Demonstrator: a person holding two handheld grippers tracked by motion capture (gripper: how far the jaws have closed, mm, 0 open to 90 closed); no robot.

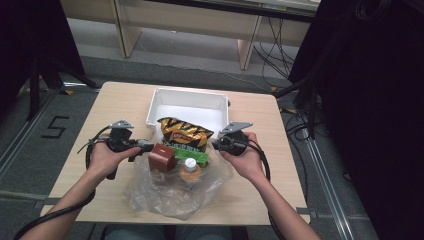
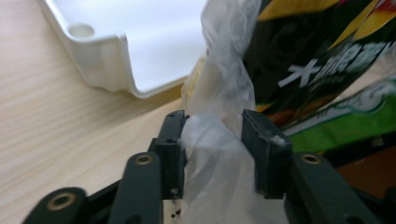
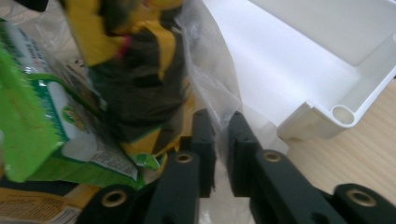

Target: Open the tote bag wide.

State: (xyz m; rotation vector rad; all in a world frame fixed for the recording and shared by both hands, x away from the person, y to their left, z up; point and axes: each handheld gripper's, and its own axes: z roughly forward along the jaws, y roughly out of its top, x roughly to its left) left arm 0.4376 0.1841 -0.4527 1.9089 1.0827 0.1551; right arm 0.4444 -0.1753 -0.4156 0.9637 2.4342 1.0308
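A clear plastic bag lies open on the wooden table with goods on it. They are a black-and-yellow snack bag, a brown box, a green packet and a white-capped bottle. At the bag's left edge, my left gripper is shut on a bunched fold of the plastic, which fills the gap of the left gripper. On the bag's right edge my right gripper pinches thin film, and the right gripper has its jaws almost together.
A white plastic bin stands just behind the goods, with its corner close to both grippers. Bare table lies to the left and right of the hands. Past the table's far edge are cables and furniture legs.
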